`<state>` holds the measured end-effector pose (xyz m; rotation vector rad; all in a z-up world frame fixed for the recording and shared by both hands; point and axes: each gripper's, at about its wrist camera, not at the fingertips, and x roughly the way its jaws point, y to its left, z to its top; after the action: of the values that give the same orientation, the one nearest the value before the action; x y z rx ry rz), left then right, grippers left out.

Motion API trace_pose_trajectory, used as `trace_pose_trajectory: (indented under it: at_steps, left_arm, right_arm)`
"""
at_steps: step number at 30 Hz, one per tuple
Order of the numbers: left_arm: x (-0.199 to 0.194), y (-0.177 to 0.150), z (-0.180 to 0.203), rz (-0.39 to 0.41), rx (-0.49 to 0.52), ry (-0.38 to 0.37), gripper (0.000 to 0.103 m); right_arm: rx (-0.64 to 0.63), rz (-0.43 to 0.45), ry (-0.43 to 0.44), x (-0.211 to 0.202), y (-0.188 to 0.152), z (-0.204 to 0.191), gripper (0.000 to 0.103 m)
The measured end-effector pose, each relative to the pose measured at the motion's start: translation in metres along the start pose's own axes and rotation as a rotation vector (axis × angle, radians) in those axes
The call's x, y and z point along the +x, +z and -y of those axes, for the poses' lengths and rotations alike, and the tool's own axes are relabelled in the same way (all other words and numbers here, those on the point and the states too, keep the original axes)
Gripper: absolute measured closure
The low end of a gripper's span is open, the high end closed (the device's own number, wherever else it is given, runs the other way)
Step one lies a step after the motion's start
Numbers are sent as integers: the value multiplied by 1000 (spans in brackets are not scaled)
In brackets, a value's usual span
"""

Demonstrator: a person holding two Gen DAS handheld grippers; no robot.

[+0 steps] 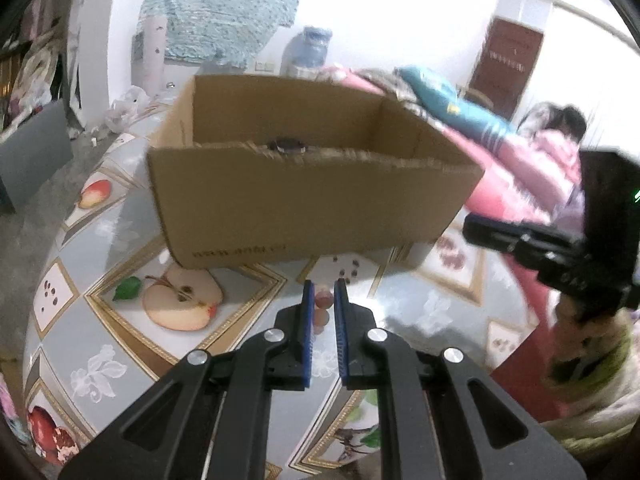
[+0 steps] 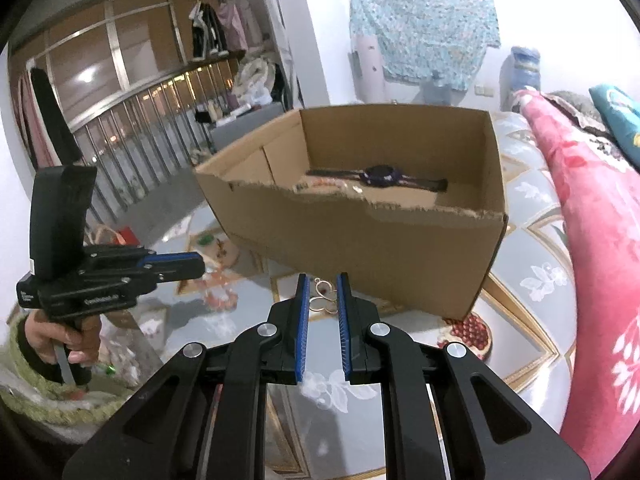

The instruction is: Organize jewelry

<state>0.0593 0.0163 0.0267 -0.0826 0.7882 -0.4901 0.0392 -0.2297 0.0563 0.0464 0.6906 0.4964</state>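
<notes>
While both claws hover short of the cardboard box (image 2: 360, 240) | left claw (image 1: 324, 304) pinches a reddish bead piece (image 1: 323, 300) | right claw (image 2: 322, 296) parted around a gold butterfly ornament (image 2: 322, 298), grip uncertain | wristwatch (image 2: 380, 176) already boxed | risk: bead slips, or snags the torn front rim.

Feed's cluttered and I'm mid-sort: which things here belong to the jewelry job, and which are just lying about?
Job:
- box
- watch inside the box
- beads between the left gripper's fingers
- gold piece between the right gripper's fingers

Lying about:
- pink blanket
- teal pillow
- water jug
- hanging clothes
</notes>
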Motion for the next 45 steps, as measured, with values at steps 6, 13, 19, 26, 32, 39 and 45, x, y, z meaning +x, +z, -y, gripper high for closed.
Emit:
trace_pose_trajectory:
  at_steps: [6,13,19,26,32,39,45]
  left_arm:
    - [-33,17,-6,66,-47,-78,94]
    - [-65,66,13,159,17,-134,94]
    - [-52,119,27,182,93,-137,94]
    - [40,154,20,-4,97,-95,94]
    - [93,147,6,-133,84,-48,94]
    - [117,140,-6,-215,70,12,78]
    - [111,138,-10,-199,64,29,72]
  right_arm:
    - [5,57,27,-9,22,0,91]
    - [6,103,75,-15,68,15,91]
    - [7,23,116,12,116,34,91]
    - [5,-197,108,82,143,52,91]
    - [0,-351,53,131,142,64,91]
    - [7,-427,22,148,141,70,88]
    - [19,-404,19,147,143,74,88]
